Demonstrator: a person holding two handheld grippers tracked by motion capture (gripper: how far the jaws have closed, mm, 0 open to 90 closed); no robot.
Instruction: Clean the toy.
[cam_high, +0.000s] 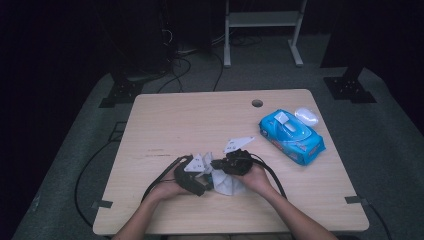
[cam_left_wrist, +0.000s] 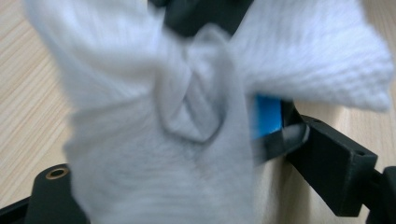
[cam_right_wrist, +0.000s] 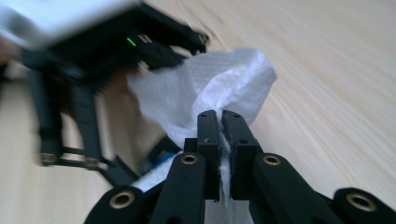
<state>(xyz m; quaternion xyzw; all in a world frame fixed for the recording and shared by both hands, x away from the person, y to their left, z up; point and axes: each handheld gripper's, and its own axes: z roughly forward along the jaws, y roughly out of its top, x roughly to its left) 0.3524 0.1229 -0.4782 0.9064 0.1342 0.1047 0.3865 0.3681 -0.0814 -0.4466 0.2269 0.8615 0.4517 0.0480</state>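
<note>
Nearest the lens in the left gripper view: a white wet wipe (cam_left_wrist: 187, 107), bunched into a twisted knot and draped across the left gripper (cam_left_wrist: 196, 186), hiding most of both jaws. Seen from above, held just over the near middle of the wooden table (cam_high: 165, 120), between the two hands. Soft, limp and very light by the look of it, probably damp; likely to sag, fold on itself and cling rather than slide, and liable to stretch or tear if pulled hard from two sides. Best taken at a gathered fold or corner, where several layers give the pads something to bite.

Right gripper (cam_right_wrist: 220, 116): jaws pinched nearly together on a gathered fold of the wipe, a thin band of white showing between the pads. Left gripper: jaws standing fairly wide, a blue pad (cam_left_wrist: 267, 116) showing on one of them beside the cloth; wipe lying between and over them, yet whether the pads press on it cannot be told through the cover and blur.

Further out, toward the far right of the table: a blue pack of wet wipes (cam_high: 291, 136) with its flap up, and just beyond it, touching or nearly so, a small white oval object (cam_high: 307, 116), too small to name. Near the far edge, a round cable hole (cam_high: 257, 103).
</note>
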